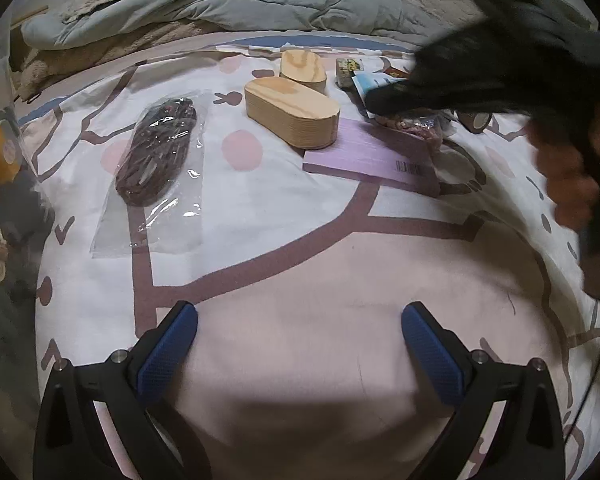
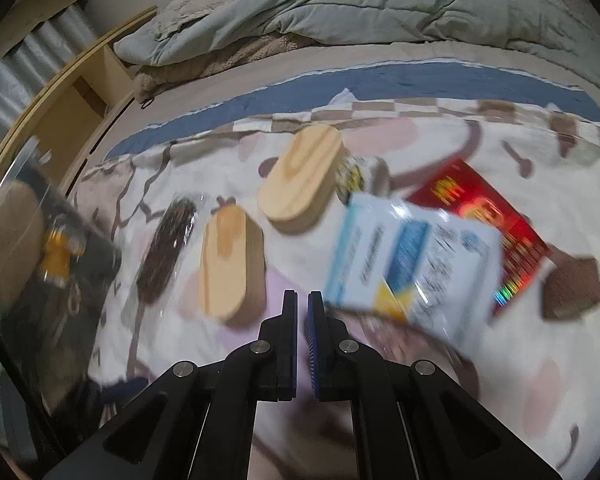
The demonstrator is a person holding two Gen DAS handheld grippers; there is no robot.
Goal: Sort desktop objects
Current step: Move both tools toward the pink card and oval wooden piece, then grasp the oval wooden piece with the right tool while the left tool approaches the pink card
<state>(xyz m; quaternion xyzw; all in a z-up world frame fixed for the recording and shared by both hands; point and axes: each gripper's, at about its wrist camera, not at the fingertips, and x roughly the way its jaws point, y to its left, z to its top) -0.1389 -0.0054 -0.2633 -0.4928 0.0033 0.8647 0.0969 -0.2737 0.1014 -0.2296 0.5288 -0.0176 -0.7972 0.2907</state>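
While the left gripper hangs spread and empty over bare sheet, the right gripper, pressed together on nothing, noses toward the white packet, probably next for sorting.

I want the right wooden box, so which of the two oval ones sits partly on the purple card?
The nearer wooden box, whose front end overlaps the purple card. The farther wooden box lies behind it on the sheet alone.

Two pale, smooth wooden boxes and a glossy clear-plastic bag of dark cord lie on matt printed cloth bedsheet, a matt lilac paper booklet beside them, a shiny foil-printed red packet upper right.
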